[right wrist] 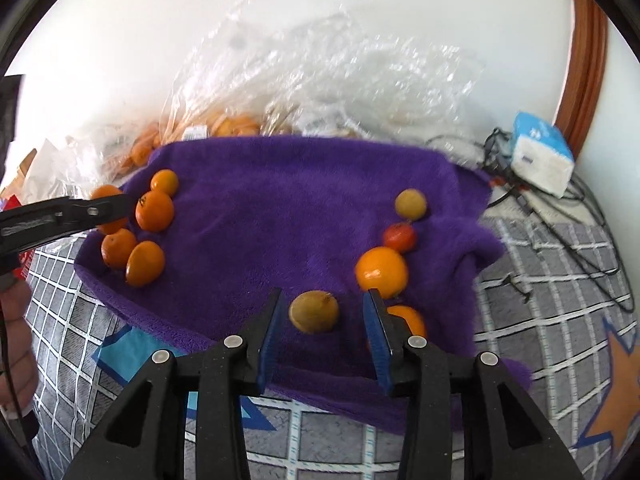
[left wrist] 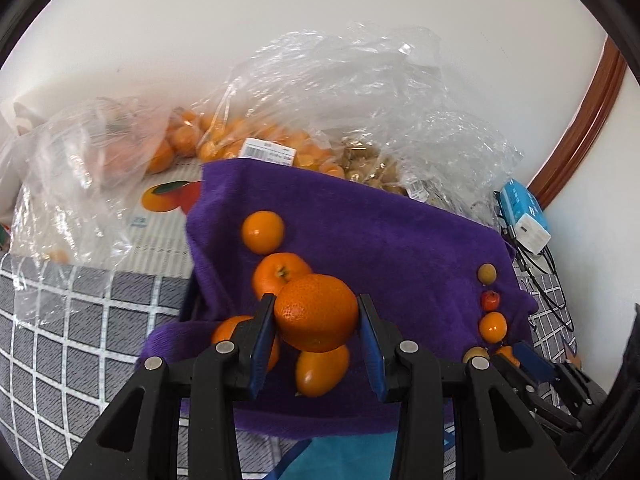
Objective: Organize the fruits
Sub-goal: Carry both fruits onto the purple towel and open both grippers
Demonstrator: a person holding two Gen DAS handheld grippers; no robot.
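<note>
1. The left gripper is clamping a large orange between its blue pads, jaws closed onto the fruit's two sides, holding it above the purple towel.
2. The right gripper is standing open with nothing gripped; a yellow-brown fruit is lying on the towel between its fingers, with a gap showing on each side.
3. Under and beyond the held orange, four more oranges are sitting near the towel's left edge: a round one farthest up, one with a stem below it, one partly hidden behind the left finger, and an oval one nearest the towel's front edge.
4. Along the towel's right edge a line of small fruit is running: a pale yellow one, a red one, an orange one, and another orange half hidden behind the right finger.
5. The middle of the towel between these two groups is lying bare.
6. Behind the towel's far edge, clear plastic bags are standing, holding small oranges and brownish fruit.
7. Off the towel's right corner, a blue-and-white box and black cables are lying on the checked cloth.
</note>
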